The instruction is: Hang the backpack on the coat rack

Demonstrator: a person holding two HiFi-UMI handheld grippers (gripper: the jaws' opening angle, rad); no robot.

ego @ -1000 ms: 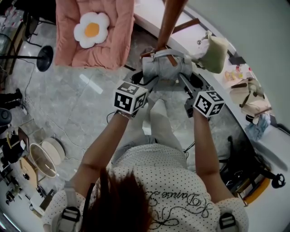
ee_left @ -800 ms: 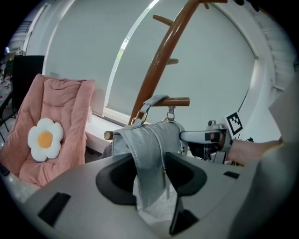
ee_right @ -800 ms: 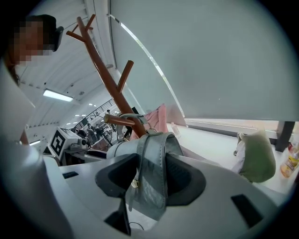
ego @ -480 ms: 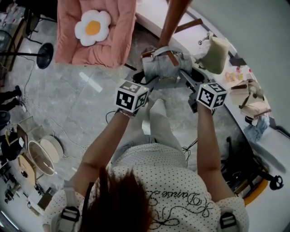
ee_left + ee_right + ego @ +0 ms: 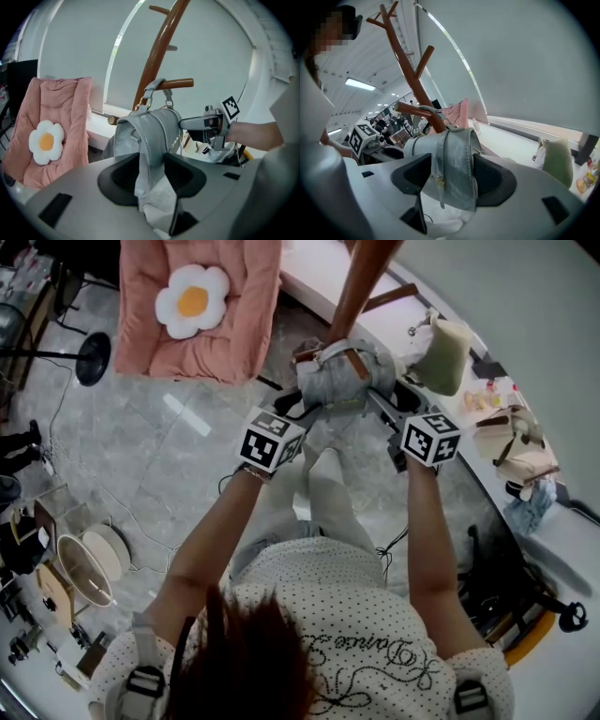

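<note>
A grey backpack (image 5: 337,376) hangs by its top loop (image 5: 158,85) from a peg of the brown wooden coat rack (image 5: 361,287). In the head view my left gripper (image 5: 309,411) is at the bag's left side and my right gripper (image 5: 382,407) at its right. In the left gripper view a grey strap (image 5: 150,140) fills the gap of the left gripper (image 5: 151,161). Those jaws are closing on it. In the right gripper view the bag's side (image 5: 452,154) sits between the jaws of the right gripper (image 5: 452,171), which are opening.
A pink cushioned seat with an egg-shaped pillow (image 5: 192,301) stands at the far left. The white ledge (image 5: 319,277) behind the rack carries a pale green bag (image 5: 442,351) and a beige bag (image 5: 514,442). A black stand base (image 5: 92,362) and clutter line the left floor.
The left gripper has sunk a little along the backpack. The backpack stays at the rack's peg. The right gripper has hardly moved.
</note>
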